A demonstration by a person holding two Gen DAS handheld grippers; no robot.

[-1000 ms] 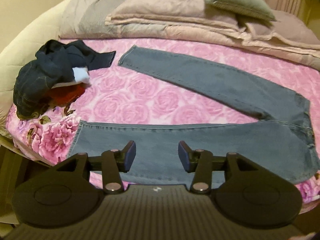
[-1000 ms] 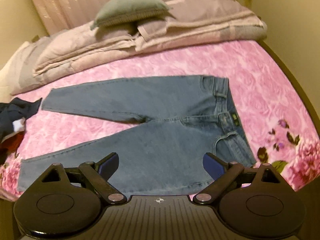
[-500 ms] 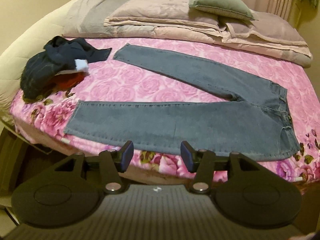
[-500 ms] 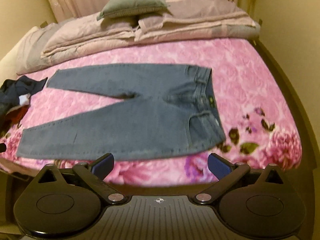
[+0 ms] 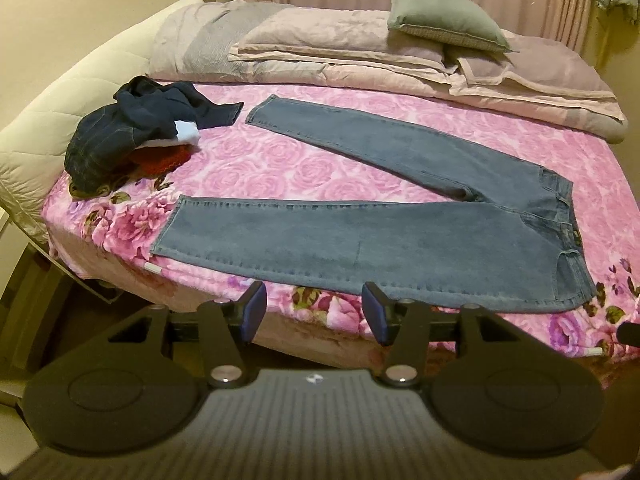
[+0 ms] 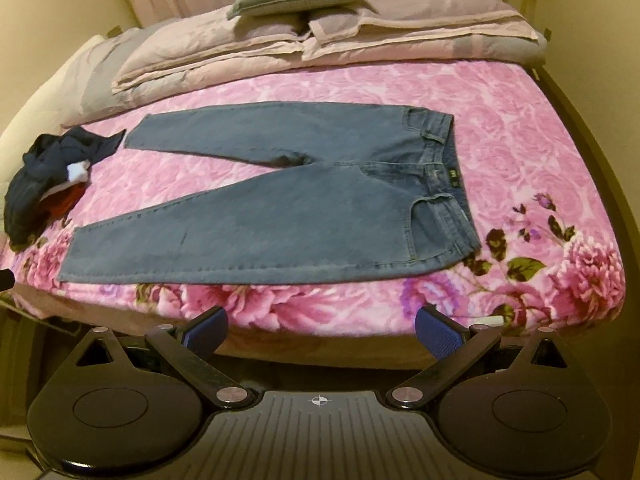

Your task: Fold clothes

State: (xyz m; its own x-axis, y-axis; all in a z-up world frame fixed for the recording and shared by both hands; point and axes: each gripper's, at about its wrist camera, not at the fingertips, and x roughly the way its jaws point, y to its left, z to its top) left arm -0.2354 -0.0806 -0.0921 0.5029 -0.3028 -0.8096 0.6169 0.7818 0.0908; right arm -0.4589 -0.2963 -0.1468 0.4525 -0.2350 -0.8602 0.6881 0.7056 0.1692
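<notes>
Plainly, both grippers, left and right, are hovering spread and empty below the jeans, risking a one-layer pinch dragging denim off the bed.

The left black two-finger gripper has blue ribbed pads and silver pivot screws behind its jaws. The right black two-finger gripper matches, with round discs outboard and a crosshair mark centred behind.

Left gripper: jaws parted, moderate gap, nothing between the pads. Right gripper: jaws spread wider, also empty. Both level, pointing forward.
</notes>
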